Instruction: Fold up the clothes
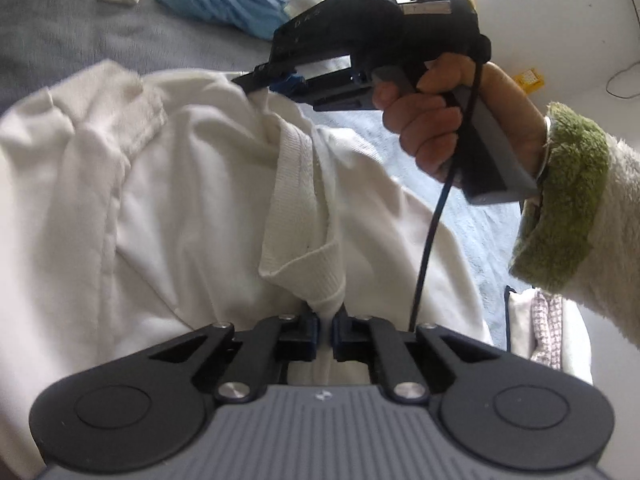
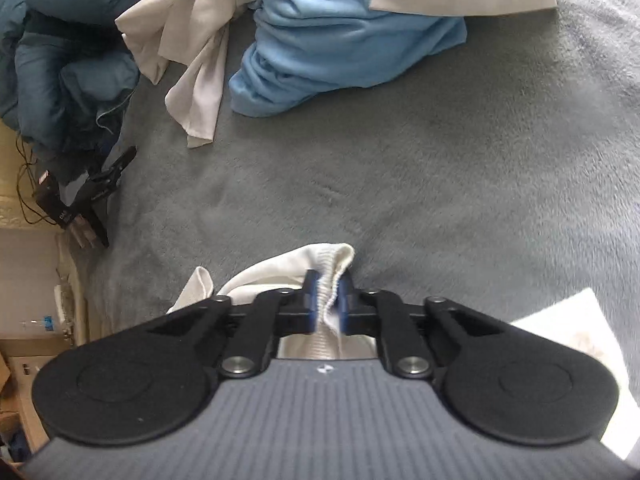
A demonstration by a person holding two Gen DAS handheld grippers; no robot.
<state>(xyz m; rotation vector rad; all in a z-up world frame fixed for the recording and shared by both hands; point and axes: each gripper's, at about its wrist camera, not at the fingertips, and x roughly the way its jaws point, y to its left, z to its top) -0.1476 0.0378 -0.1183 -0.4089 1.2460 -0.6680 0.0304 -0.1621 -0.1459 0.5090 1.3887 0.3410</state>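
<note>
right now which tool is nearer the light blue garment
Right. The right tool, shut on the white top, faces the light blue garment across grey blanket; the left tool grips further back.

white garments (image 1: 168, 184): 2 | blue garments (image 2: 344, 40): 1 | claws (image 1: 326, 330): 2

White garment (image 1: 192, 200) is showing as soft matt cotton-like cloth, with a ribbed knit band at its edge. Left gripper (image 1: 326, 330) is looking like matt black plastic with shiny metal pivot screws and a ribbed grey body; right gripper (image 2: 326, 304) is reading the same. Grey blanket (image 2: 400, 168) is appearing fuzzy and plush. Light blue cloth (image 2: 340, 40) is looking smooth and matt. Sleeve cuff (image 1: 568, 200) is showing shaggy green fleece.
</note>
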